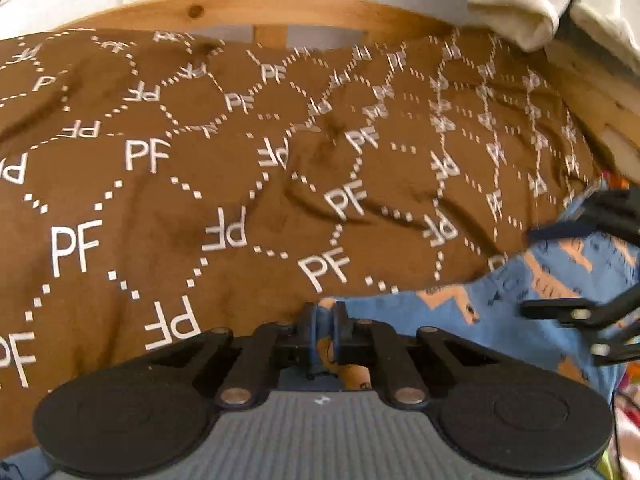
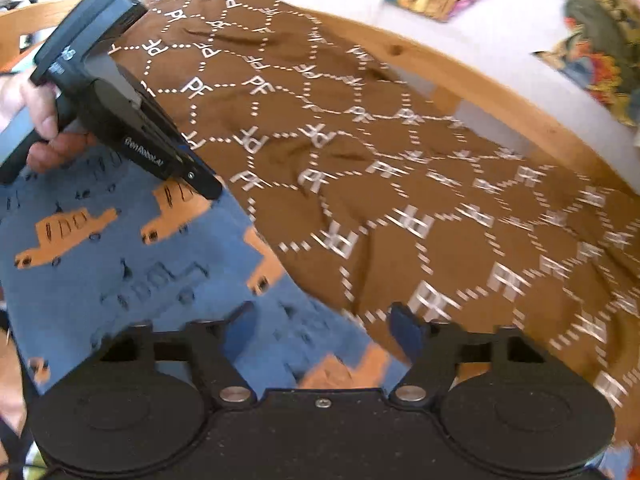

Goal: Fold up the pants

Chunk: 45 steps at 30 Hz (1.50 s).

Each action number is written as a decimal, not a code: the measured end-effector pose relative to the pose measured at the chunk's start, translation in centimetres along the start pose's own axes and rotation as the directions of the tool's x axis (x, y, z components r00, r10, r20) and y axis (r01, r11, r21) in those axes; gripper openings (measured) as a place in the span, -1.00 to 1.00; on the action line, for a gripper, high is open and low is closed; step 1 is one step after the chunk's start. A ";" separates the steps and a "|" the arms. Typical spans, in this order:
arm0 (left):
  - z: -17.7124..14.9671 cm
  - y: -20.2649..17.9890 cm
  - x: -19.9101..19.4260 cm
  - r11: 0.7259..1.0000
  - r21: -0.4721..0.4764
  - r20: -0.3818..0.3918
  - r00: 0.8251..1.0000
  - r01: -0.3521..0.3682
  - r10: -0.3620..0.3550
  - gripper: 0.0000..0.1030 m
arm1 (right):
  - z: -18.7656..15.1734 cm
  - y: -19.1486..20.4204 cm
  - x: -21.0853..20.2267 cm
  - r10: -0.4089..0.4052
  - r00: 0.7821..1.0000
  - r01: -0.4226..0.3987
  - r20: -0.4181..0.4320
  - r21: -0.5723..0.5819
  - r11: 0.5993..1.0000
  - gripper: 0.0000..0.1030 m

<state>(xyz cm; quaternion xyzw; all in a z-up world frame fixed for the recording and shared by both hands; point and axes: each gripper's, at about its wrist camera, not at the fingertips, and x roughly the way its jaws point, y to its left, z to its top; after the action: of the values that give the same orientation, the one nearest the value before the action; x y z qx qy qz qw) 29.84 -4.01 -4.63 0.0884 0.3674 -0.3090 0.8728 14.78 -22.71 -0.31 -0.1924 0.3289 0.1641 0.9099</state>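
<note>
Two grippers work at the near edge of the pants [image 1: 500, 304], soft blue cloth printed with orange cars, lying on a brown bedspread [image 1: 224, 184] patterned with white dotted hexagons and letters. A pale wooden bed rail [image 1: 248, 6] curves behind it. My left gripper [image 1: 326, 334] is clenched on a pinch of the blue cloth, angled down at the bed. My right gripper [image 2: 324, 334] also tilts down over the pants' edge; its fingers [image 2: 406, 332] stand apart with cloth lying between them, not pressed. I see a hand [image 2: 38, 120] wrapped round the left gripper's dark handle.
</note>
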 end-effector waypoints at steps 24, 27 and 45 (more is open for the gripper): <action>-0.4 -3.1 -3.9 0.974 0.059 0.107 0.971 -0.220 0.212 0.17 | -1.1 0.8 -0.7 -0.095 0.995 0.096 -0.014 0.159 0.983 0.28; -2.2 -4.1 -4.9 0.947 0.116 0.087 0.953 -0.298 0.290 0.28 | -2.2 1.1 -1.5 -0.081 0.996 0.085 -0.026 0.198 0.977 0.37; -6.3 -2.6 -7.0 0.758 0.108 -0.090 0.752 -0.644 0.652 0.72 | -6.7 1.9 -4.9 -0.212 0.972 0.230 -0.098 0.239 0.943 0.99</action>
<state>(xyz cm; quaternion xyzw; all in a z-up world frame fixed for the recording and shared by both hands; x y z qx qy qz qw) 20.84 -0.35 -4.07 0.2593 0.3558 0.0059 0.8979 6.79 -25.02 -2.27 -0.1181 0.3555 0.0116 0.9271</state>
